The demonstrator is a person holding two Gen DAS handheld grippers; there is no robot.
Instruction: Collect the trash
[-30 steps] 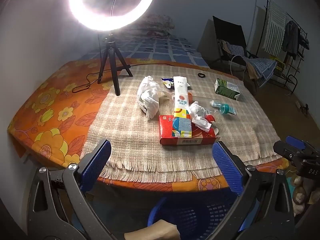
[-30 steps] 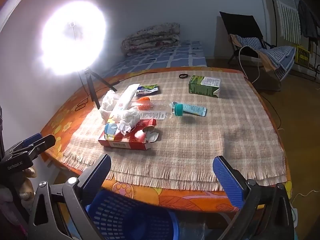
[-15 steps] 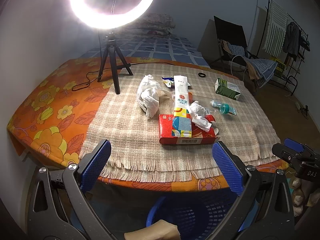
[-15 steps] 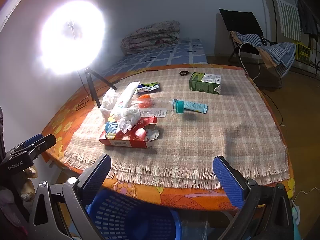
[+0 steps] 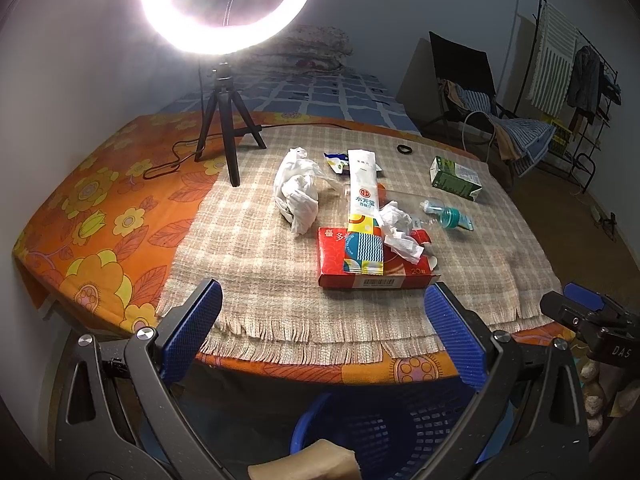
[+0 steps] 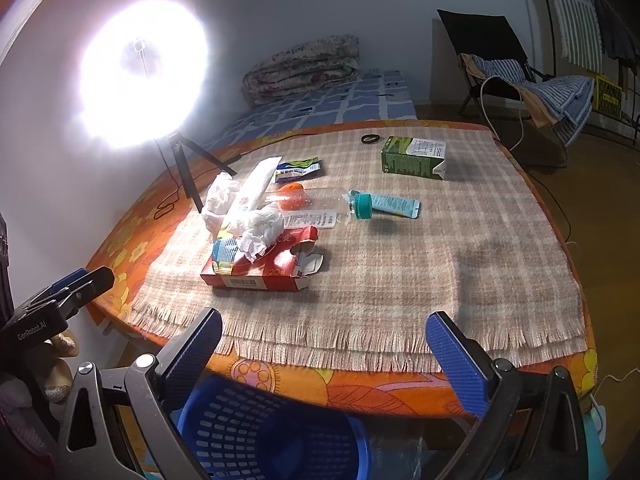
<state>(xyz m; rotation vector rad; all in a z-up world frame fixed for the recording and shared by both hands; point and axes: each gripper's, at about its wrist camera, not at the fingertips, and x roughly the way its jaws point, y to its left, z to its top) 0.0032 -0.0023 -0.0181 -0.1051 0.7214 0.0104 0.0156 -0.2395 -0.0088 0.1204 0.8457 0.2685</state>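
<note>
Trash — a red carton (image 5: 374,258) topped with crumpled tissue (image 5: 398,228) — is seen untouched ahead of both spread, empty grippers (image 5: 326,340) (image 6: 324,354), blue basket (image 6: 276,436) below them — a forward reach is judged next

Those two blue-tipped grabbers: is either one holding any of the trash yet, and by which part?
Neither holds anything. The left gripper and right gripper both gape open, short of the table edge.
</note>
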